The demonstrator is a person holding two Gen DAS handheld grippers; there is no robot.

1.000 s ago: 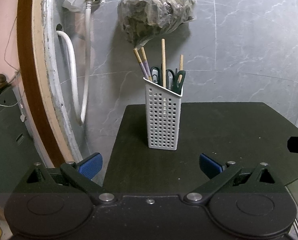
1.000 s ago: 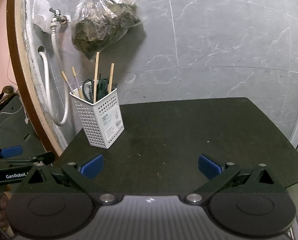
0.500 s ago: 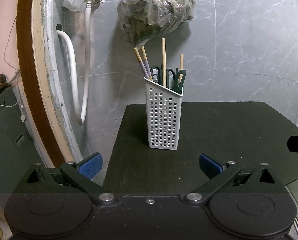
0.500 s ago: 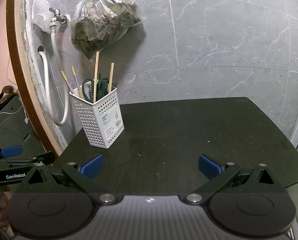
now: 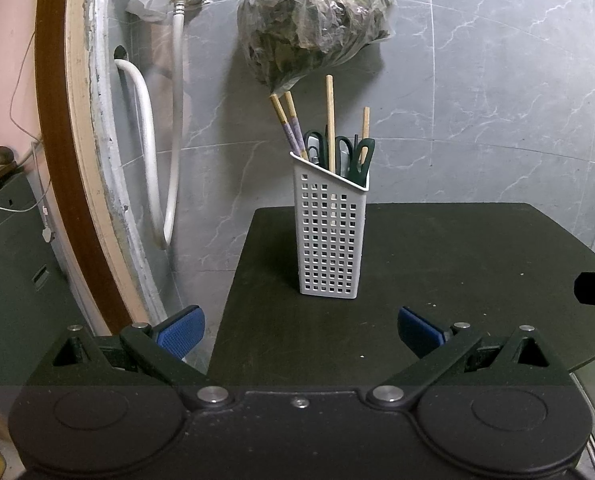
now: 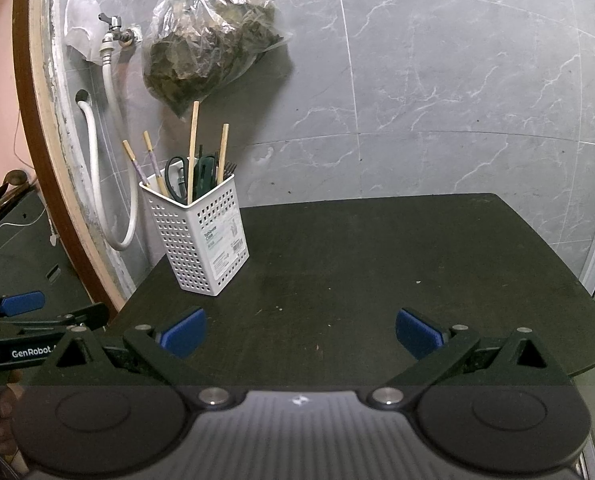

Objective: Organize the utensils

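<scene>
At the centre of the left wrist view, a white perforated holder (image 5: pixel 329 236) is seen upright on the dark table (image 5: pixel 457 260), near its left back corner. Chopsticks (image 5: pixel 329 120) and green-handled scissors (image 5: pixel 357 152) are held in it. The left gripper (image 5: pixel 300 330) is spread wide and empty, short of the holder. The right gripper (image 6: pixel 299 330) is likewise spread wide over the table, with nothing held.

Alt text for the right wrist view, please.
A white perforated utensil holder with chopsticks and scissors stands at the black table's far left corner. The right tongs are open and empty.
</scene>
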